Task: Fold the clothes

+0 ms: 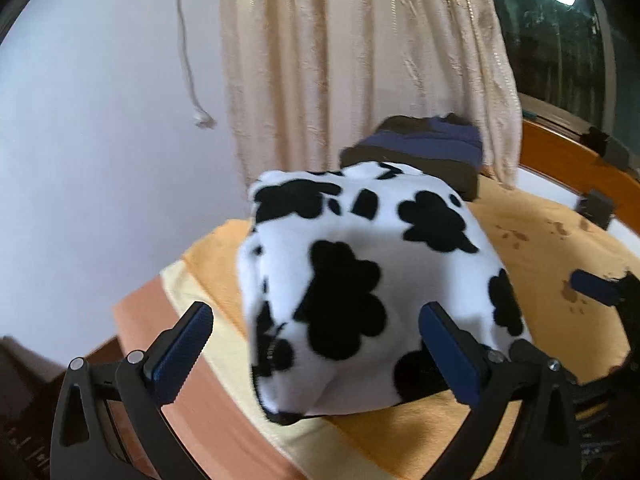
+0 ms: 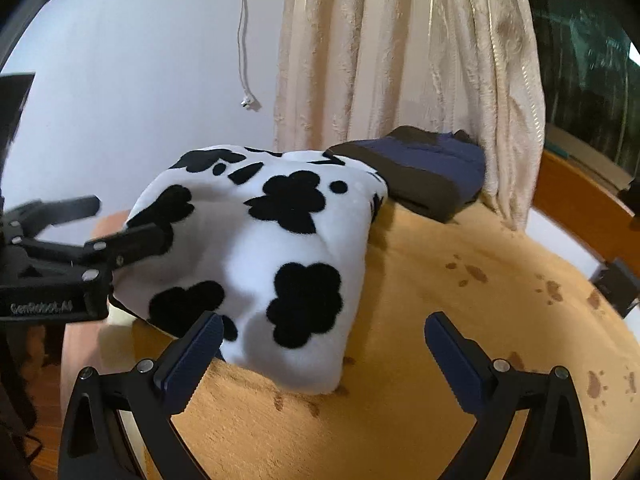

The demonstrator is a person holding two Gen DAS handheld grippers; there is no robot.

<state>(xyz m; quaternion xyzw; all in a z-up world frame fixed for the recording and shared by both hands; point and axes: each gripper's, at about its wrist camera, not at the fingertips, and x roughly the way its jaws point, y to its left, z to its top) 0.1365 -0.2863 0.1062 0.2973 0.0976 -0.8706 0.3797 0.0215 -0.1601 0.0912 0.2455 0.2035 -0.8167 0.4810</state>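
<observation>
Left wrist view: the left gripper (image 1: 316, 354) stands with its jaws wide apart, gripping nothing. The cow-print garment (image 1: 360, 272), a folded bundle on the orange blanket (image 1: 532, 236), fills the centre of the frame directly ahead, its near end lying between the two fingers. Its long axis runs from lower centre toward the upper centre, where the folded dark clothes (image 1: 424, 148) lie just behind it.

Right wrist view: the right gripper (image 2: 324, 360) is likewise spread and empty. The garment occupies the centre-left, ahead and left of the jaws; only the left finger overlaps its near edge. The left gripper appears at the left edge, against the bundle's left flank, and is judged the nearer.
</observation>
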